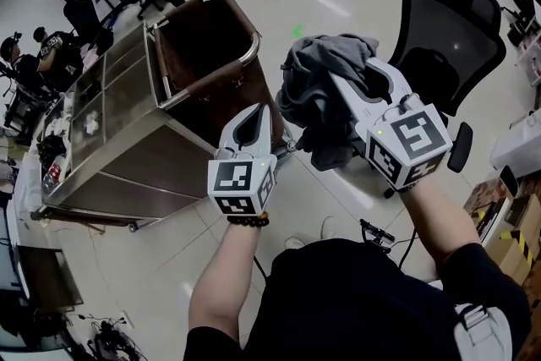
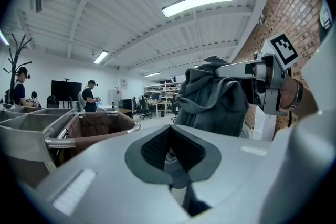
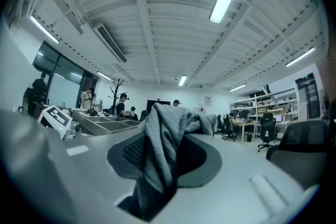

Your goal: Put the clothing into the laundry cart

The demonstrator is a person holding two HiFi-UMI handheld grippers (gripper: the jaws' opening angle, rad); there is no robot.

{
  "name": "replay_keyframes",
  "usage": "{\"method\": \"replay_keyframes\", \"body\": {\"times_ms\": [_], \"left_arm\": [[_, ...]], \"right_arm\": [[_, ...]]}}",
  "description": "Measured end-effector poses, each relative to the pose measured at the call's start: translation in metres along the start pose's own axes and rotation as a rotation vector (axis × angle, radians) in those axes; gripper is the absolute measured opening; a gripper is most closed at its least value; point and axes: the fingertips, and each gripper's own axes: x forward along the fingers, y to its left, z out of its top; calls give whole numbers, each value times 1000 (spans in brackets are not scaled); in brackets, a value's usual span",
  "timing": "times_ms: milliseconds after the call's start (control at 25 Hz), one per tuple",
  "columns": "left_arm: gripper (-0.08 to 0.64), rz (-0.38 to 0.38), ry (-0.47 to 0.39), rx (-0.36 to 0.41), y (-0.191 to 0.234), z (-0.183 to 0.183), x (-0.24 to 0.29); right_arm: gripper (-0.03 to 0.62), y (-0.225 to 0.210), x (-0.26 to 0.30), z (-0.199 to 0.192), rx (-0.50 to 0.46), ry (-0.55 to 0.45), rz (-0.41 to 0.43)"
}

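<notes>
A bundle of grey clothing [image 1: 324,89] hangs in the air from my right gripper [image 1: 340,82], which is shut on it; in the right gripper view the grey cloth [image 3: 160,139] fills the gap between the pads. The laundry cart [image 1: 247,55], metal-framed with a brown liner, stands just left of and beyond the bundle, its mouth open upward. My left gripper [image 1: 254,116] is held level beside the cart's near corner, jaws together with nothing in them. From the left gripper view the clothing [image 2: 210,97] hangs to the right of the cart's rim [image 2: 113,131].
A steel trolley with open compartments [image 1: 110,101] adjoins the cart on the left. A black mesh office chair [image 1: 448,25] stands right behind the bundle. People and desks are at the far left and back. Boxes and cables lie on the floor at the right.
</notes>
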Motion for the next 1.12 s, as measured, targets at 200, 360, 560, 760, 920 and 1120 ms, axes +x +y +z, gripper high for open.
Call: {"method": "replay_keyframes", "body": {"times_ms": [200,360,560,760,920,1120], "left_arm": [[3,47,-10,5,22,13,-24],[3,62,-30,10,43,23,-54],[3,65,-45,12,68,34,-87],[3,61,-59,18,87,42,-111],[3,61,-68,8,100,42,-122],[3,79,-82,7,113,51,-126]], "right_arm": [[123,26,13,13,2,-12,47],[123,62,26,21,-6,-17,65],[123,102,43,31,-8,-17,71],[123,132,59,40,-14,-20,72],[123,152,73,41,-27,-11,87],[123,164,90,50,-40,-20,116]]}}
